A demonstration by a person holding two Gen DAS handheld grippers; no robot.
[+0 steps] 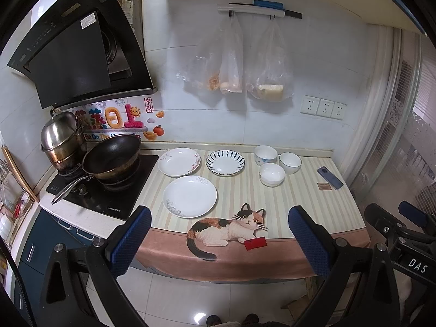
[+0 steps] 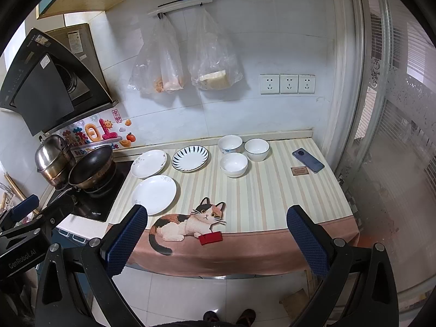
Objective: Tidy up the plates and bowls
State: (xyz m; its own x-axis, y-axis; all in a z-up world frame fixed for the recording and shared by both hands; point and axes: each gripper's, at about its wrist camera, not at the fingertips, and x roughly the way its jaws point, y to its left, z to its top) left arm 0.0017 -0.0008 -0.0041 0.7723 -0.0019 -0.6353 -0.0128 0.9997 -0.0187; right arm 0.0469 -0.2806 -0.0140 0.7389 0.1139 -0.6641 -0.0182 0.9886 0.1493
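Both the left tongs (image 1: pixel 219 241) and right tongs (image 2: pixel 216 241) hang wide open and empty before the bench (image 2: pixel 272 204) (striped cloth), three plates (image 2: pixel 154 194) beside three bowls (image 2: pixel 233 164).

- The black body of the right gripper (image 1: pixel 417 265), seen from the left wrist view, carries "DAS" in white capitals.
- The black body of the left gripper (image 2: pixel 21 257), seen from the right wrist view, reads "GenRobot.AI" in white.
- The colourful wall sticker (image 1: pixel 114 120) behind the stove shows large Chinese characters, "日上" being legible, with a partly hidden English line starting "Be On Th".
- The small red seal-style sticker (image 1: pixel 148 105) beside it reads "齐财", roughly.
- Print on the black glass hob (image 1: pixel 114 209) and the black range hood (image 1: pixel 81 5) is too small to read.
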